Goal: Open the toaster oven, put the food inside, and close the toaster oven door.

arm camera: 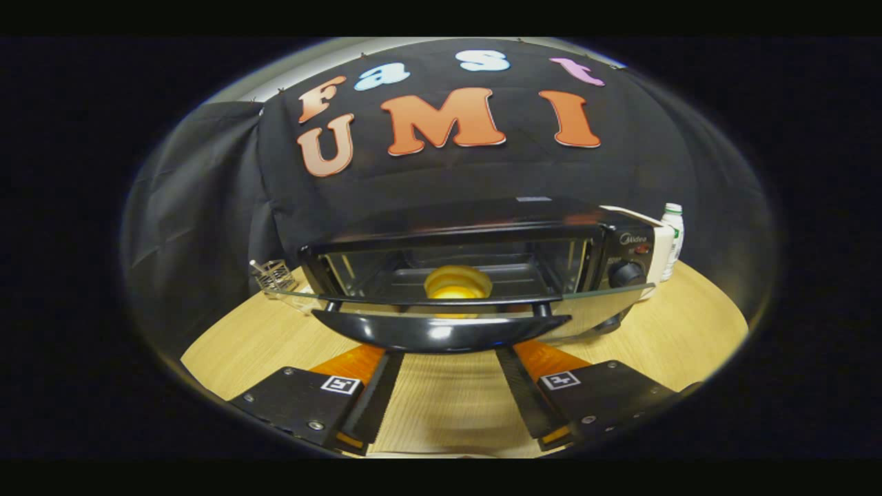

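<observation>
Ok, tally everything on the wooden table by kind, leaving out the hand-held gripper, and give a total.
Toaster oven, door down: 1
Yellow food inside it: 1
White bottle beside the oven: 1
Small wire rack on the other side: 1
Total: 4
The hand-held gripper sits open just under the door handle.

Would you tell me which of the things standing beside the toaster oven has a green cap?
The white bottle to the right of the toaster oven; the wire rack on the left has no cap. The open tool holds nothing.
</observation>
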Action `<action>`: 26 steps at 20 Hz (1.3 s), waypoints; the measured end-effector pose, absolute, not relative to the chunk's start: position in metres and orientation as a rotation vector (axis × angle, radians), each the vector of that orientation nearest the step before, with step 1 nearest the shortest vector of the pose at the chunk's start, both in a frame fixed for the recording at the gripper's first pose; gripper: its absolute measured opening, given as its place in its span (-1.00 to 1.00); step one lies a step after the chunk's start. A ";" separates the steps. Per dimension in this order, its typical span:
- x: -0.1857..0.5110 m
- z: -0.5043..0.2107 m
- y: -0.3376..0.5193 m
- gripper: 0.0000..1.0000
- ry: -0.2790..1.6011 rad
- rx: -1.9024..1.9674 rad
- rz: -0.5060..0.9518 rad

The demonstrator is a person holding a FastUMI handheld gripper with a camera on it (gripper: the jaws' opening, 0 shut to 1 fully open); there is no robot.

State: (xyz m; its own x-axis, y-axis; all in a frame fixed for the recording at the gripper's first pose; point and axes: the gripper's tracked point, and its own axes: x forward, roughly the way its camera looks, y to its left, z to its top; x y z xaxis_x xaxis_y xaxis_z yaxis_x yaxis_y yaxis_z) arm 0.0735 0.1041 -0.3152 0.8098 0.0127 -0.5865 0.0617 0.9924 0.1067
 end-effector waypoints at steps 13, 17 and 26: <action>0.108 -0.286 0.080 0.56 0.509 -0.007 -0.103; 0.082 -0.259 0.084 0.56 0.474 -0.026 -0.062; 0.021 -0.136 0.069 0.56 0.240 -0.089 -0.038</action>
State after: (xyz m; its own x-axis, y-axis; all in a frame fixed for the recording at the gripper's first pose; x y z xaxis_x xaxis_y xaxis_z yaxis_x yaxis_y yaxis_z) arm 0.0206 0.0693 -0.1365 0.9706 -0.0483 -0.2359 0.0269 0.9953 -0.0929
